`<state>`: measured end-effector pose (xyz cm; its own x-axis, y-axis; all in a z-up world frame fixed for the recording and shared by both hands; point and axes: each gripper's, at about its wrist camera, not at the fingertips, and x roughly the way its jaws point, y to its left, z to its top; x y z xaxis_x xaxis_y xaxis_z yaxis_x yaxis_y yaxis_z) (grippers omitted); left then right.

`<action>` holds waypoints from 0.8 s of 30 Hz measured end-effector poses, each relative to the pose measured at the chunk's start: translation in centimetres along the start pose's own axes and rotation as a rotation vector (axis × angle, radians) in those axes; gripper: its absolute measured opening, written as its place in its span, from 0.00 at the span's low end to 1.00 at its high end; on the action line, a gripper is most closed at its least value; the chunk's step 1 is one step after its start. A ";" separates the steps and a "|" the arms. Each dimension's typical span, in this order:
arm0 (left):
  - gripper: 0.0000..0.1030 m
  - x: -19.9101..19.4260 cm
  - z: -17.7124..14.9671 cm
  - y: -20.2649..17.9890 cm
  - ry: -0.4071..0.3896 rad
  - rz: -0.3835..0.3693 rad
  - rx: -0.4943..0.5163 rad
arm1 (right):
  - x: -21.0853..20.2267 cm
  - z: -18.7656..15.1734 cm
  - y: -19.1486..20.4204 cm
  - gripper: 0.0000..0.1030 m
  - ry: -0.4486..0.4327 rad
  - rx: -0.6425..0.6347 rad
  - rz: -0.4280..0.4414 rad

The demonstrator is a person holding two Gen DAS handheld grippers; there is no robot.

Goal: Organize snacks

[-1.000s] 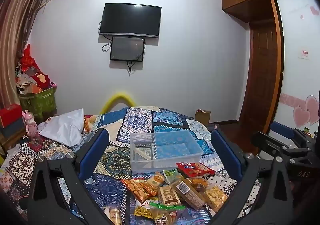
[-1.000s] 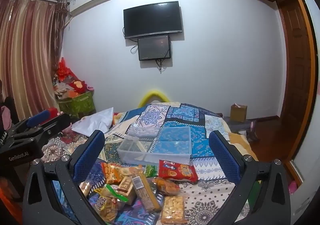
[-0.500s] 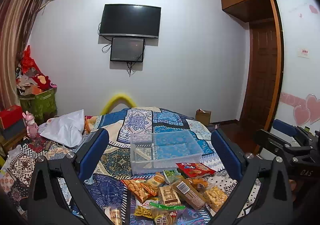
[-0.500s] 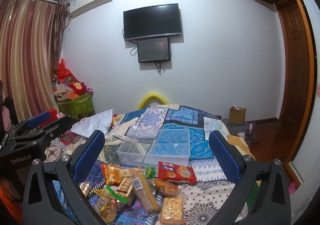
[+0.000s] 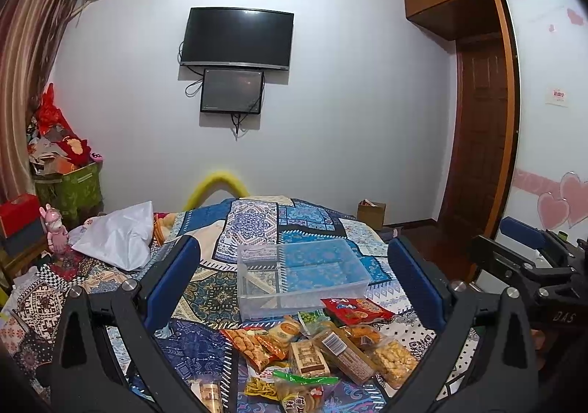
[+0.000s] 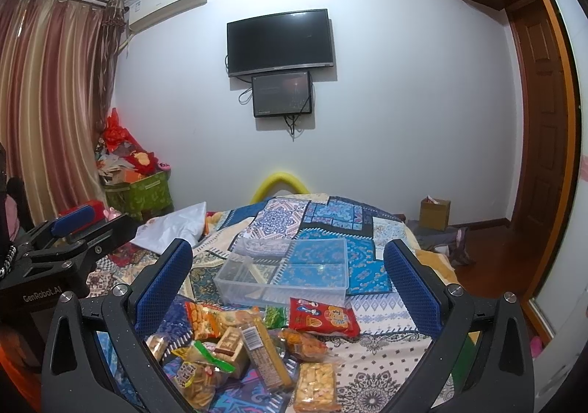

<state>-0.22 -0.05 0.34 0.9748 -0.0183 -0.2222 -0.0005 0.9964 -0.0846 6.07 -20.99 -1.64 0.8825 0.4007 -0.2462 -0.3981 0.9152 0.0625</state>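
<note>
A: Status? The clear bin [image 5: 301, 277] on the patterned bedspread [image 5: 253, 225] looks empty, apart from a divider.

B: Agreed. The snack pile [image 5: 312, 350] sits loose on the bedspread, just in front of the bin; the red packet [image 6: 323, 313] lies nearest its front wall. Nothing sorted yet, in my judgement.

A: Grippers?

B: Left gripper [image 5: 294, 280] has its jaws spread wide, holding nothing. Right gripper [image 6: 288, 280] likewise. Both hover above the pile.

A: So everything remains to do.

The bottom edge cuts off the nearest snack packets [image 5: 294, 400].
</note>
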 end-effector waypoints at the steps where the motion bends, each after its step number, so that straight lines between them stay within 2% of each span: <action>1: 1.00 0.0 0.0 0.0 0.000 0.000 0.000 | 0.0 0.0 0.0 1.00 0.000 0.000 0.001; 24: 1.00 0.2 0.1 -0.1 0.000 0.001 -0.002 | 0.0 0.2 -0.4 1.00 -0.005 0.012 0.004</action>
<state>0.05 -0.15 0.44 0.9747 -0.0175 -0.2226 -0.0017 0.9963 -0.0859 6.24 -21.34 -1.47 0.8821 0.4044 -0.2415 -0.3986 0.9141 0.0748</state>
